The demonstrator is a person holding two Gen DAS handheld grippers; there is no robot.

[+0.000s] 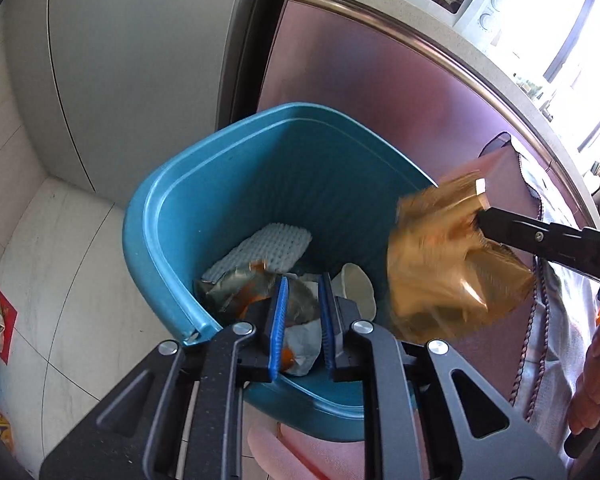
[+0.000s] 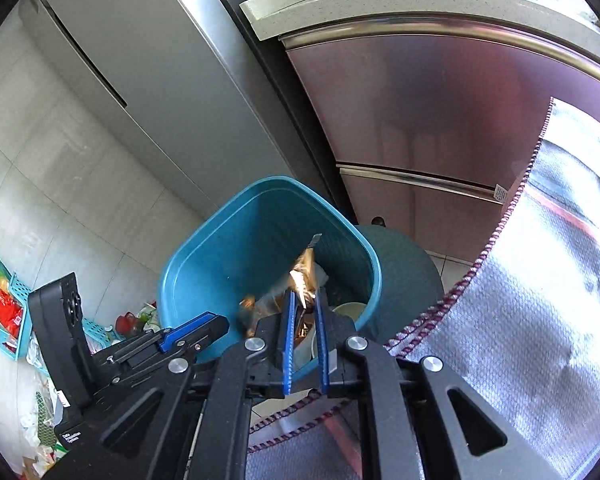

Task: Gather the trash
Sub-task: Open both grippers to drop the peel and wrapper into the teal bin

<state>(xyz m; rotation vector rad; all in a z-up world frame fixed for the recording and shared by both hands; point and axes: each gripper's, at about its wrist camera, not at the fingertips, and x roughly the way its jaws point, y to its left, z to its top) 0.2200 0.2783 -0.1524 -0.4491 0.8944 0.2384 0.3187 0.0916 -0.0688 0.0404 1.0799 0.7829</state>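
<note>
A blue trash bin (image 1: 152, 200) (image 2: 188, 256) stands on the tiled floor. It holds a white foam net (image 1: 268, 248), a white cup (image 1: 358, 288) and a silvery-orange wrapper (image 1: 240, 288). My left gripper (image 1: 304, 280) (image 2: 220, 326) hovers over the bin's near rim. Its blue pads stand a little apart and grip nothing; only bin trash shows through the gap. My right gripper (image 1: 480, 220) (image 2: 304, 294) reaches in from the right over the bin's right rim. It is shut on a crumpled gold wrapper (image 1: 452, 272) (image 2: 306, 272), which hangs blurred from its tips.
A silver fridge (image 1: 140, 60) and a maroon cabinet (image 1: 360, 80) under a stone counter stand right behind the bin. Loose litter and a teal basket (image 2: 12, 320) lie on the floor at left. A dark round object (image 2: 404, 272) sits behind the bin. A person's garment (image 2: 540, 280) fills the right.
</note>
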